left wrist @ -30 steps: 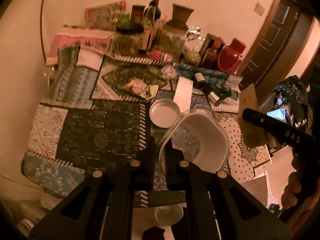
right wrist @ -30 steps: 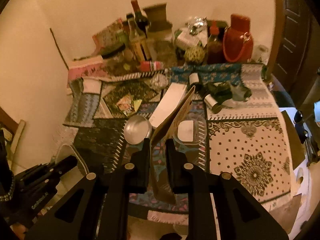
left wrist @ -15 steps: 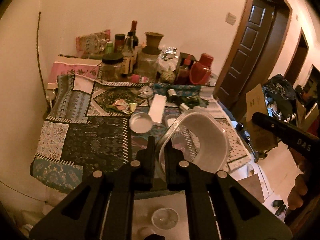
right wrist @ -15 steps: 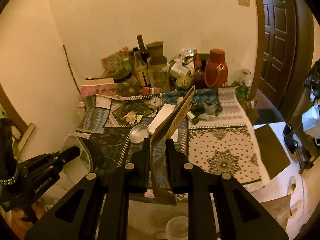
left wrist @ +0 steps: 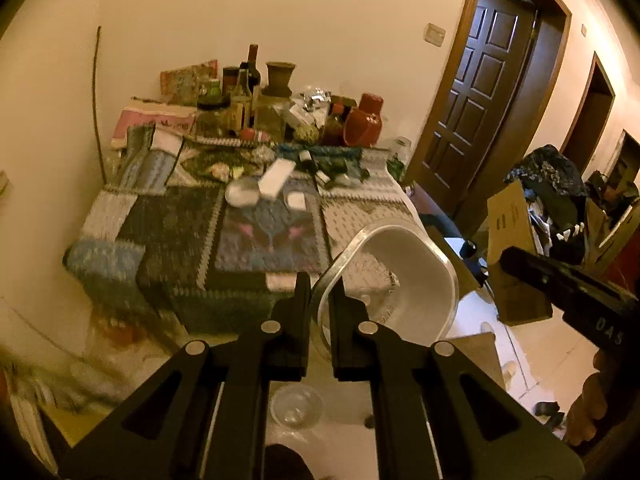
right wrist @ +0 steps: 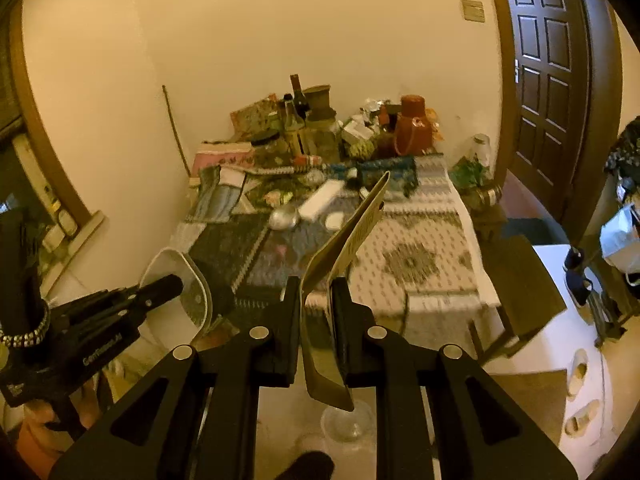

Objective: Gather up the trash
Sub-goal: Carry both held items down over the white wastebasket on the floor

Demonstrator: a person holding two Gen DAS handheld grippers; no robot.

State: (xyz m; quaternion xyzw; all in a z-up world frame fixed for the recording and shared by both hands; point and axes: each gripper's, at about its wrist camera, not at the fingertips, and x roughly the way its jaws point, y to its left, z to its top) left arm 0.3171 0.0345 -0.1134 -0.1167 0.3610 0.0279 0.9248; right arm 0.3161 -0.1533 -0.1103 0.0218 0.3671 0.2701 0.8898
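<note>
The left gripper (left wrist: 320,300) has its black jaws closed on the rim of a clear plastic container with a white inside (left wrist: 404,280). The container is tilted, its opening turned toward the camera, and it hangs in the air in front of the near right corner of the table with patterned cloths (left wrist: 180,248). In the right wrist view the same container (right wrist: 176,272) shows at the left, beside the near left edge of the table, held at the tip of the left gripper (right wrist: 172,286).

The right gripper (right wrist: 316,296) has its jaws closed on a flat piece of brown cardboard (right wrist: 348,240). The cardboard stands on its edge between the fingers and points away toward the far end of the table. In the left wrist view this cardboard piece (left wrist: 512,252) is at the right, in front of a dark pile of clothes and boxes.

On the table lie a round metal lid (right wrist: 284,218), a long white box (right wrist: 322,200) just beside it and a small white lid (right wrist: 334,222) near them. At the far end stands a crowd of bottles and jars with a red jug (right wrist: 414,126). A dark wooden door (right wrist: 548,76) is at the far right. On the floor below the grippers there is a clear plastic cup (left wrist: 296,406).
</note>
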